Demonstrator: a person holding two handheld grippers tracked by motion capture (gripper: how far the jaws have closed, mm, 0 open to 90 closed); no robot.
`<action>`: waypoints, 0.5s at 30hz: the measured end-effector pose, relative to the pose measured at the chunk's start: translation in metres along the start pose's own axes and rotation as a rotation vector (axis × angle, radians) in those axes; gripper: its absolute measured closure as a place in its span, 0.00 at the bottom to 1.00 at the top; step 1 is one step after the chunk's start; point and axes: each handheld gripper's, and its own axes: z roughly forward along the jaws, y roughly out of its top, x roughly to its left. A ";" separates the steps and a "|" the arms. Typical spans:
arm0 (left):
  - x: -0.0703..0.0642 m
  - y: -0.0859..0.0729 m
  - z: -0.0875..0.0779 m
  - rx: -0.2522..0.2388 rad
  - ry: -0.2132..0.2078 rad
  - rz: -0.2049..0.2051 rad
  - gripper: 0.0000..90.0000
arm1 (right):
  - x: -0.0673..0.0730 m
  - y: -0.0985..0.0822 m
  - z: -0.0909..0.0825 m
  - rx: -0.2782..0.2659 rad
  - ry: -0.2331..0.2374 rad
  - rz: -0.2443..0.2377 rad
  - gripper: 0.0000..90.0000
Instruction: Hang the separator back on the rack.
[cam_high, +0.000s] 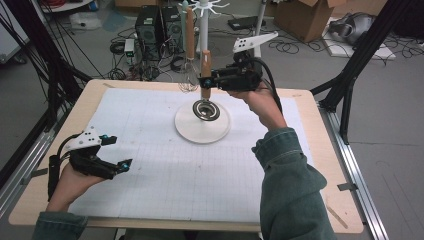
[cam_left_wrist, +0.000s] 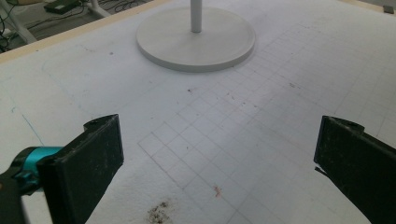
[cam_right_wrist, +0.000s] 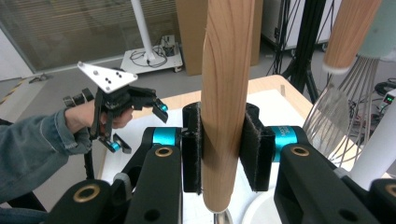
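Note:
My right gripper (cam_high: 205, 81) (cam_right_wrist: 227, 154) is shut on the wooden handle (cam_high: 205, 64) (cam_right_wrist: 226, 93) of a coil whisk, which it holds upright. The whisk's metal coil head (cam_high: 206, 110) hangs over the round white base (cam_high: 200, 131) (cam_left_wrist: 196, 44) of a stand. The stand's white pole (cam_high: 204, 30) rises just behind the handle. My left gripper (cam_high: 119, 152) (cam_left_wrist: 219, 140) rests at the table's left side, its jaws wide apart with nothing between them. The right gripper view looks across at that left gripper (cam_right_wrist: 137, 126).
A second whisk (cam_high: 188, 80) (cam_right_wrist: 341, 107) with a wooden handle hangs from the stand, close beside the held one. A white gridded mat (cam_high: 165, 170) covers the wooden table. Computer towers (cam_high: 150, 25), cables and a cardboard box (cam_high: 310, 15) lie on the floor beyond.

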 end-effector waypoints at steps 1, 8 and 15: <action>0.000 0.000 0.000 0.000 0.001 0.000 0.02 | -0.001 0.002 0.000 0.002 -0.003 -0.004 0.81; 0.001 0.000 -0.003 -0.003 0.002 0.000 0.02 | -0.005 0.014 -0.002 0.003 -0.008 -0.013 0.81; 0.002 0.001 -0.005 -0.014 0.004 -0.002 0.02 | -0.007 0.028 -0.001 0.002 -0.005 -0.025 0.81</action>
